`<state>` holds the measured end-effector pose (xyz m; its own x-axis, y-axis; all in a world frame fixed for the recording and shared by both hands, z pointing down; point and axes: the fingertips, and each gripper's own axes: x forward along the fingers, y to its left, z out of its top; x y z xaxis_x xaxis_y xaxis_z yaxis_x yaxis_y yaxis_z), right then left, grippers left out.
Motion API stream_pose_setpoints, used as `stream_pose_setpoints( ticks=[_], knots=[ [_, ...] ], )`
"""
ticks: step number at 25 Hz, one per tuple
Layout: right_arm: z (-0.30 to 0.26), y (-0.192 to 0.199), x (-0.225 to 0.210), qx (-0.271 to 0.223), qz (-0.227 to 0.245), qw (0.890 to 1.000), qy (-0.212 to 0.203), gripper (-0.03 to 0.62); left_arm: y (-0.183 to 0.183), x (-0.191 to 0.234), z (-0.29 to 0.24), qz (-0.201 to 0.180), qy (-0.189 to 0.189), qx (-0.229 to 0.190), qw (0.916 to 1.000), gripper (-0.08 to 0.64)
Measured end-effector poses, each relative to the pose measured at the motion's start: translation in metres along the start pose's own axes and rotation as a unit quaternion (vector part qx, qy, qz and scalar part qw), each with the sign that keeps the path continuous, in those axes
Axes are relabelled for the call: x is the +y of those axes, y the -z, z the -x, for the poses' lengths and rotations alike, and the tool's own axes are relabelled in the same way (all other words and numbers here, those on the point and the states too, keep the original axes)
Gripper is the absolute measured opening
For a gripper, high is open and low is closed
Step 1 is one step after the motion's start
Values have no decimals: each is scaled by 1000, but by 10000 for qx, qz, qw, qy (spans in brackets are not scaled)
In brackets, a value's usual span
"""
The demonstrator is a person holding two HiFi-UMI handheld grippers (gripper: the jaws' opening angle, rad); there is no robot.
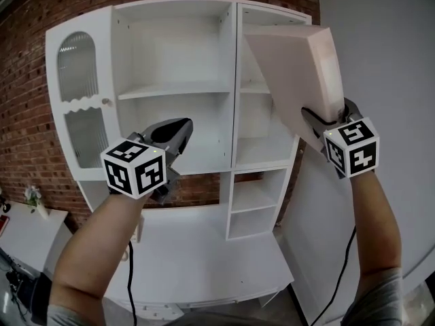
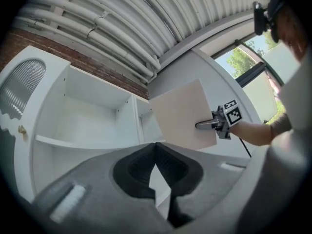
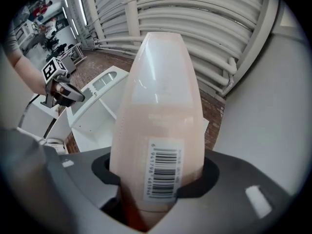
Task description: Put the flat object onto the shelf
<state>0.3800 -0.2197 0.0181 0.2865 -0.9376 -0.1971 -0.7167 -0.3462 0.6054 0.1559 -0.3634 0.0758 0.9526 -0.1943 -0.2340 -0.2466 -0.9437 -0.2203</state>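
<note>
Slab [image 1: 299,80], pale pink, smooth, rectangular, clamped in right claw [image 1: 312,119].

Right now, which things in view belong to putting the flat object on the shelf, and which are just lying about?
In the job:
flat pink box, clamped in the right gripper
white shelf unit

Lying about:
left gripper, shut and empty
side table
small flowers

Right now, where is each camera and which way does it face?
Head view: on the head, facing the white cabinet; left gripper, right gripper, forearms show.
Left gripper view: past its shut jaws toward cabinet; right forearm shows.
Right gripper view: up along the held flat box toward ceiling pipes; left forearm shows.
Shared: all show the flat box.
</note>
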Motion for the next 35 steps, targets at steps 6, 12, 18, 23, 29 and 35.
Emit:
stream_pose_setpoints(
  ticks=[6,12,18,23,29,35],
  knots=[
    [-33,-30,-34,-77,239,9996,112,282,-36,15,-26,-201,-96,-1,9998,0],
    [-63,-39,-55,-12,496,9985,225,282,-77,35,-47,-418,-272,-54,9987,0],
    [-85,-38,-76,60,604,9975,365,282,-111,49,-64,-561,-407,-134,9975,0],
    [-97,-34,-85,94,747,9965,373,282,-132,52,-74,-670,-460,-255,9964,0],
    [-115,-33,-87,162,920,9950,356,282,-137,60,-86,-694,-553,-217,9958,0],
    [-124,-31,-94,206,902,9947,455,281,-132,65,-95,-691,-589,-184,9957,0]
  ],
)
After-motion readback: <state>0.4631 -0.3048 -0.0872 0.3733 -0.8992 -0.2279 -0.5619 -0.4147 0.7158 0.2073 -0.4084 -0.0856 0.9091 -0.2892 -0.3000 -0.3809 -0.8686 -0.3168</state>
